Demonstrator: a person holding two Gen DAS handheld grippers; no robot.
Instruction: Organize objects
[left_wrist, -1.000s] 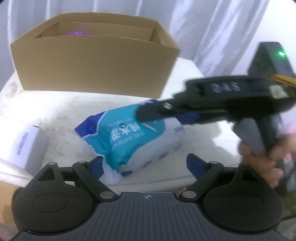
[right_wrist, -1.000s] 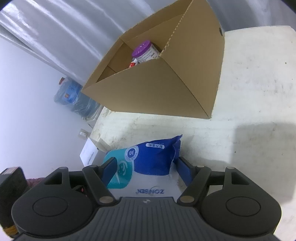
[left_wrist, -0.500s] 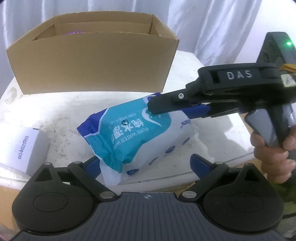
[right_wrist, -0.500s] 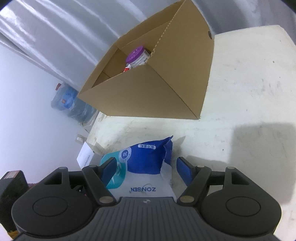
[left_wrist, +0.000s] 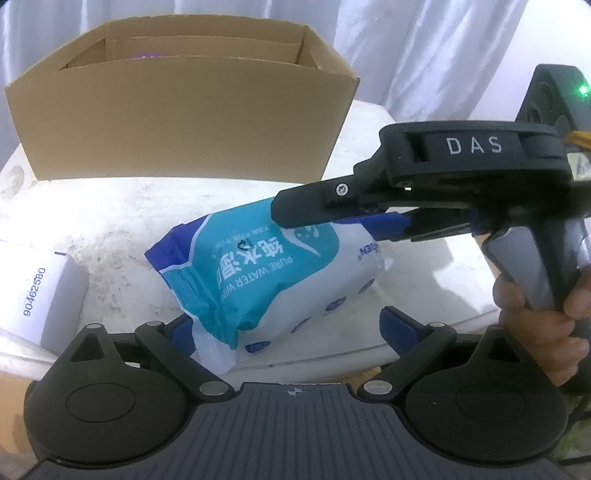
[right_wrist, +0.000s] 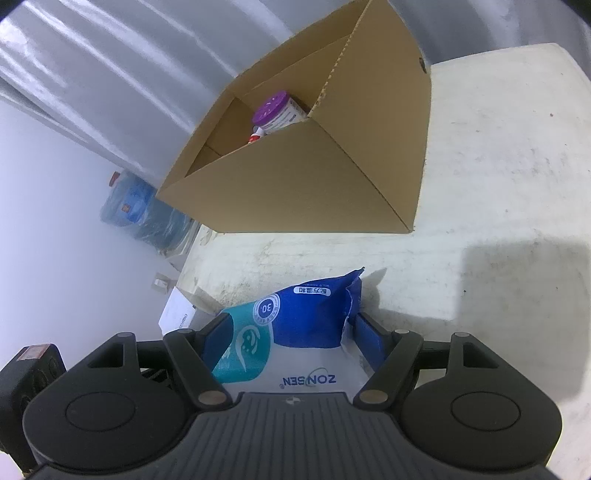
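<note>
Glossy film, matt cardboard, rough stained tabletop

The wipes pack (left_wrist: 273, 280) between the fingers (left_wrist: 397, 325) is glossy, crinkled plastic film in teal, blue and white. Beyond the fingers, the cardboard box (left_wrist: 184, 118) is matt brown paperboard with a corrugated cut edge. The tabletop (right_wrist: 498, 184) looks rough, chalky and stained. The fingers themselves are matt black plastic with smooth blue pads.

Right gripper (left_wrist: 332, 218) clamps the wipes pack (left_wrist: 273, 280) over the desk (left_wrist: 110, 221); left gripper (left_wrist: 286, 328) jaws stand wide around its lower end; box (left_wrist: 177, 110) behind.
</note>
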